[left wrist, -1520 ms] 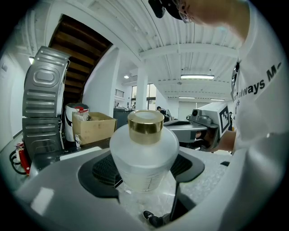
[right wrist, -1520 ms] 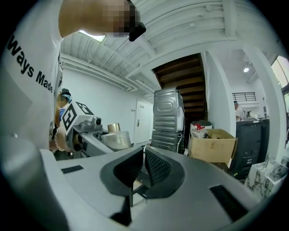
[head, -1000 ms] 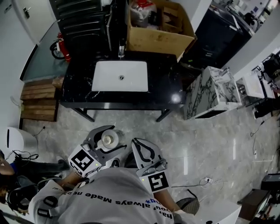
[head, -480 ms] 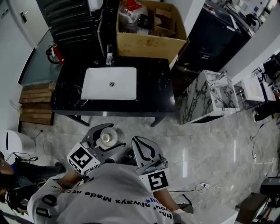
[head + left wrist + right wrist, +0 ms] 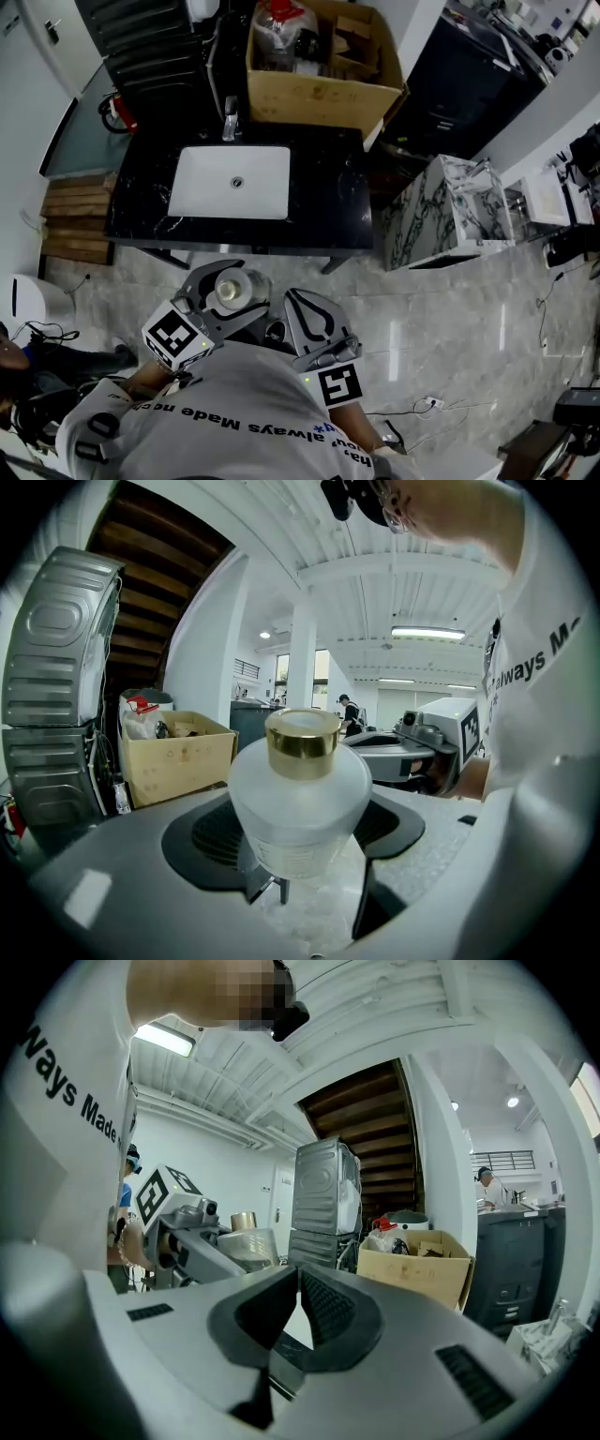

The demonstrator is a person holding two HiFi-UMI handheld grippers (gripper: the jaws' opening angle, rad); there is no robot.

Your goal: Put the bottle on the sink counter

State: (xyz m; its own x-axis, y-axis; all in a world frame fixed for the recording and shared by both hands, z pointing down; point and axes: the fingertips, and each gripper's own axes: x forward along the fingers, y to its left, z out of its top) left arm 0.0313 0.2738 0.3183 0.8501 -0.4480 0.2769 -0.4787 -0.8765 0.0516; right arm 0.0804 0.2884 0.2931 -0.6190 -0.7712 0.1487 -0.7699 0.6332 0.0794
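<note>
Two grippers close in front of the person; bottle in the left one.
Left gripper (image 5: pixel 302 878) has its jaws set wide around the frosted bottle (image 5: pixel 298 794), pads pressing its lower body; bottle upright, gold cap (image 5: pixel 302 743) on top. Right gripper (image 5: pixel 298 1277) just beside it, jaws together, nothing between them. In the head view the bottle (image 5: pixel 231 292) hangs over the marble floor (image 5: pixel 441 328), clear of the black counter (image 5: pixel 328 211) beyond it. White sink (image 5: pixel 202 192) is set in the counter, faucet (image 5: pixel 229 120) at its far edge. Cardboard box (image 5: pixel 323 94) sits behind the counter.
</note>
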